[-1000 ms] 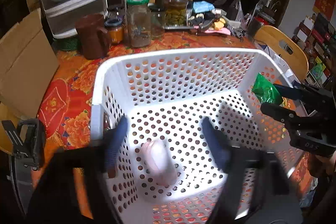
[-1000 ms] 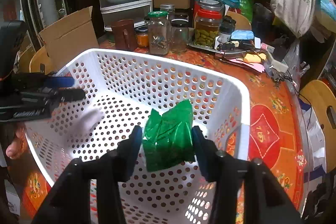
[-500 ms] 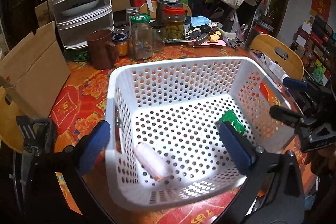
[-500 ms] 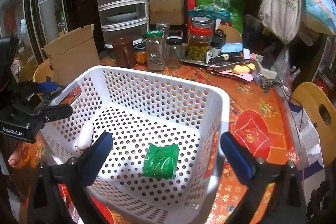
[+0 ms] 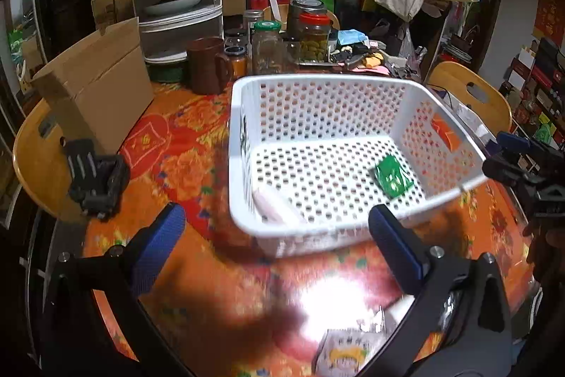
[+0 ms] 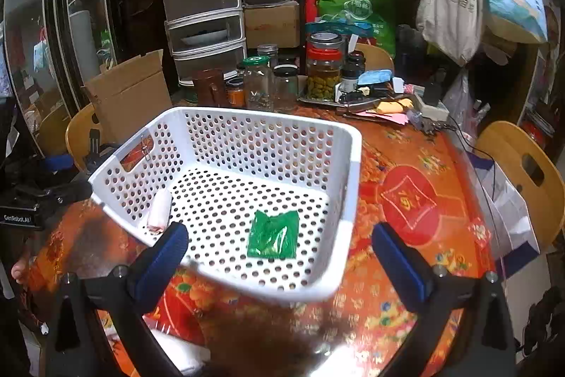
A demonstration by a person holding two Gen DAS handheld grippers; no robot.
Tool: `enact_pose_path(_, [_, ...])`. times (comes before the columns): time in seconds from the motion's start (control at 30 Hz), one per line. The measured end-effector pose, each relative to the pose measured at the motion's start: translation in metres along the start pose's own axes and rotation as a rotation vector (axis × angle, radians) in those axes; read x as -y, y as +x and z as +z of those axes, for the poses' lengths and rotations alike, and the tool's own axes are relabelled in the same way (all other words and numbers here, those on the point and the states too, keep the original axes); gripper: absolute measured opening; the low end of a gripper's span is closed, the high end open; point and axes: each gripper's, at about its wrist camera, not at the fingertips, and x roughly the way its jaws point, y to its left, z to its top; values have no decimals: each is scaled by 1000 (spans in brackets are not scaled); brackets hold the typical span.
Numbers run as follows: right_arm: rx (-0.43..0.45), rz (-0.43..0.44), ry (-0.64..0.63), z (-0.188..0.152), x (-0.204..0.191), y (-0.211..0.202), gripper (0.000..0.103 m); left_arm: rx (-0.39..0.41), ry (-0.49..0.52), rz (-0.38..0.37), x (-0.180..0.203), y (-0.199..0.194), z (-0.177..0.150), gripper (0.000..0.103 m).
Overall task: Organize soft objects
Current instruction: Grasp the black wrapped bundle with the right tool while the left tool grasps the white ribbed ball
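A white perforated basket point(image 5: 243, 143) point(image 6: 353, 165) stands on the red-orange floral tablecloth. Inside it lie a green soft packet point(image 5: 392, 176) point(image 6: 272, 234) and a pale pink roll point(image 5: 273, 207) point(image 6: 159, 209). My left gripper point(image 5: 277, 244) is open and empty, held back from the basket's near rim. My right gripper point(image 6: 280, 257) is open and empty, above the basket's near corner. A white packet with a cartoon print point(image 5: 349, 352) lies on the table near my left gripper. A white soft item point(image 6: 176, 350) lies at the table's front edge.
Glass jars point(image 5: 312, 37) point(image 6: 323, 73), a brown mug point(image 5: 208, 66), a cardboard box point(image 5: 102, 83) and a plastic drawer tower point(image 6: 204, 9) stand behind the basket. Wooden chairs point(image 5: 469, 94) point(image 6: 522, 172) flank the table. Clutter and hanging bags fill the back right.
Both grippers pulled back from the basket, open. The green packet, held by the right gripper a second ago, now lies on the basket floor. The pink roll rests inside.
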Motion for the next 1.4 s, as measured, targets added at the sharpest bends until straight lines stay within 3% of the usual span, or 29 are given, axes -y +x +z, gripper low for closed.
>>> enact_pose_path(0.23, [-27, 3, 20, -48, 0, -25, 103, 6, 33, -13, 4, -34, -61, 103])
enact_pose_path(0.47, [-48, 19, 37, -122, -13, -43, 103, 22, 58, -19, 21, -55, -130, 103])
enact_pose_path(0.7, [-44, 49, 63, -169, -23, -53, 103, 11, 100, -48, 47, -59, -182, 103])
enact_pose_path(0.83, [-51, 75, 71, -183, -28, -52, 102, 2, 133, -74, 61, -52, -197, 103])
enact_pose_path(1.03, [-56, 116, 49, -188, -44, -46, 91, -11, 148, -96, 70, -40, -209, 102])
enact_pose_path(1.27, [-80, 150, 25, -184, -61, -28, 87, -23, 141, -111, 67, -32, -213, 81])
enact_pose_path(1.4, [-90, 164, 17, -180, -66, -19, 85, -24, 146, -126, 67, -29, -214, 74])
